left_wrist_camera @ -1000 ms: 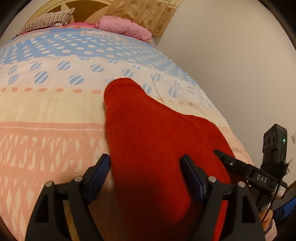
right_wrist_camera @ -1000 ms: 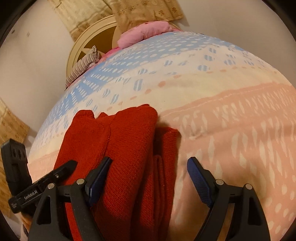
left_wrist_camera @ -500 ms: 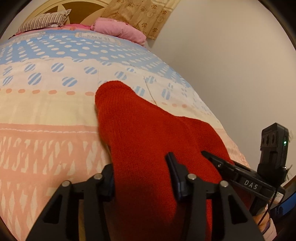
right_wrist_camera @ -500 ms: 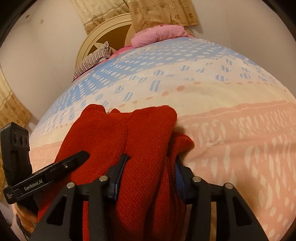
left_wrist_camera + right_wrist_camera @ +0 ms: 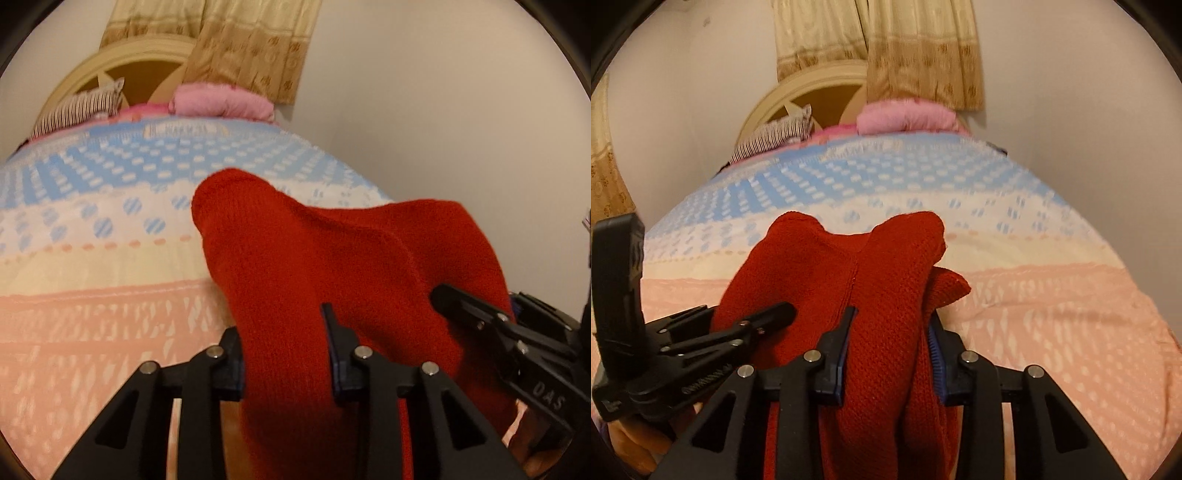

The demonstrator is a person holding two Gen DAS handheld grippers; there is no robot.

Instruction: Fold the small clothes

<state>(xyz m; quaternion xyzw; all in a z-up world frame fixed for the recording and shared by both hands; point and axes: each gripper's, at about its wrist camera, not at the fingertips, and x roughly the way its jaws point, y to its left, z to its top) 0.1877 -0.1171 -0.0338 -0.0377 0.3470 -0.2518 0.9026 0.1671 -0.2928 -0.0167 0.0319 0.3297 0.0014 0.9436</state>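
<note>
A red knit garment (image 5: 314,258) lies folded lengthwise on the patterned bedspread (image 5: 92,295). My left gripper (image 5: 286,354) is shut on the garment's near edge and holds it raised off the bed. My right gripper (image 5: 888,354) is shut on the same garment (image 5: 879,280) further right, with a thick bunch of fabric between its jaws. Each gripper shows in the other's view: the right one (image 5: 480,317) at lower right, the left one (image 5: 738,332) at lower left. The garment's far end still rests on the bed.
A pink pillow (image 5: 221,103) and a striped pillow (image 5: 81,110) lie at the head of the bed by a round cream headboard (image 5: 801,96). A tan curtain (image 5: 251,44) hangs behind. A bare wall (image 5: 443,129) runs along the bed's right side.
Both grippers went from open around the garment's near edge to shut on it. They have since lifted and tilted up, raising the near edge off the bed.
</note>
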